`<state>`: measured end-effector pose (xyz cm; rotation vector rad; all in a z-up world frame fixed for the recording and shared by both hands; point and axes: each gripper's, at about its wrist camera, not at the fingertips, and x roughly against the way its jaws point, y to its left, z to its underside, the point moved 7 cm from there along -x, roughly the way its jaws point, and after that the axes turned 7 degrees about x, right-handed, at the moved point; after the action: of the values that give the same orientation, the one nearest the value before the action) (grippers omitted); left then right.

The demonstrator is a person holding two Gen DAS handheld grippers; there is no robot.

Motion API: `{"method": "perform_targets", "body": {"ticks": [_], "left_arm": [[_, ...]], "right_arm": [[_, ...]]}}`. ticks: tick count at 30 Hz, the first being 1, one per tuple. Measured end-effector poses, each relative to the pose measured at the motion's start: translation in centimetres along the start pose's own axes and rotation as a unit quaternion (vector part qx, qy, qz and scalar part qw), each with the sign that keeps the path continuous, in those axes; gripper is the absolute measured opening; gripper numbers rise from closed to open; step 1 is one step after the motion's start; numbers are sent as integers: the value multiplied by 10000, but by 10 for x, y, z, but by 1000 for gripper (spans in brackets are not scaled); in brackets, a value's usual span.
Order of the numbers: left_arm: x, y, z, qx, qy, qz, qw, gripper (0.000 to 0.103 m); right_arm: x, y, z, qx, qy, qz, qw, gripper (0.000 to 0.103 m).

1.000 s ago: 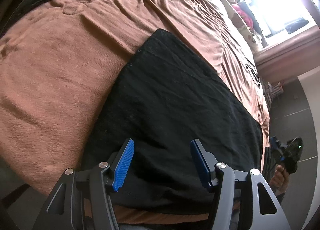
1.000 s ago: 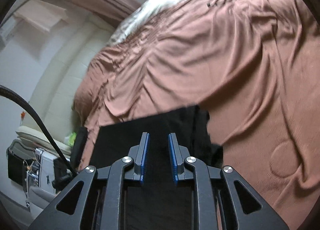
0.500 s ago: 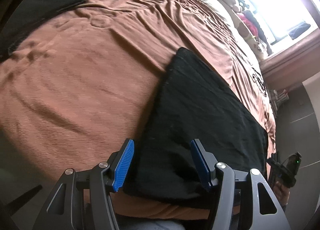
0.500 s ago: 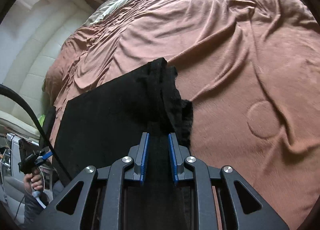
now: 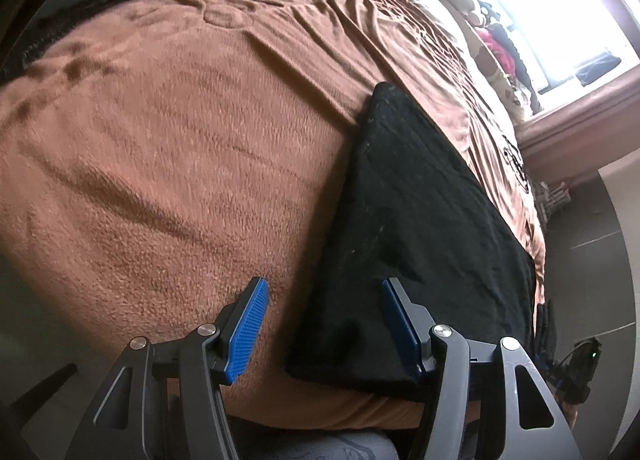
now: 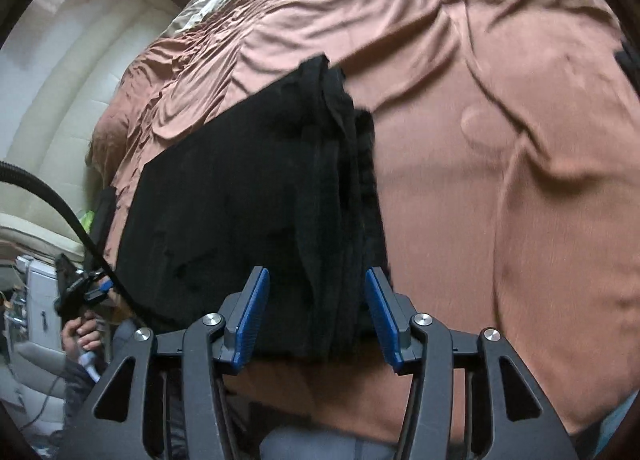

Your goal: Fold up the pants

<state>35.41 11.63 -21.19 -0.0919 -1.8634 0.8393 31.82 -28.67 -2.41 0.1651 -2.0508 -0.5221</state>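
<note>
Our right tongs (image 6: 316, 308) have just been opening: half a second back their blue pads were pinched on the bunched edge of the black pants (image 6: 248, 196), and now they stand apart with that layered edge lying loose between them, released. Our left tongs (image 5: 320, 324) are spread wide as before, grasping nothing, and straddle the near corner of the pants (image 5: 420, 228), one pad over the brown bedspread (image 5: 160, 164) at about 9 o'clock and the other over black cloth at 3 o'clock. We judge the fold is laid and let go, so the task looks close to done. The pants lie as a flat rectangle near the bed's near edge, their stacked edge running toward 12 o'clock in the right view. We see no containers here.
</note>
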Motion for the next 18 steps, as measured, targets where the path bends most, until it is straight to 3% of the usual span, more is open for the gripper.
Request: {"method": "perform_targets", "body": {"ticks": [6, 10, 18], "left_arm": [[0, 0, 1, 16, 4, 95, 10000, 61], [0, 1, 1, 33, -6, 122, 9999, 61], [-1, 1, 1, 51, -9, 116, 9999, 61]], "right_arm": [[1, -8, 21, -425, 153, -408, 9981, 48], [-5, -17, 24, -651, 202, -621, 9957, 55], [-16, -39, 26, -1035, 265, -1033, 9889, 55]]}}
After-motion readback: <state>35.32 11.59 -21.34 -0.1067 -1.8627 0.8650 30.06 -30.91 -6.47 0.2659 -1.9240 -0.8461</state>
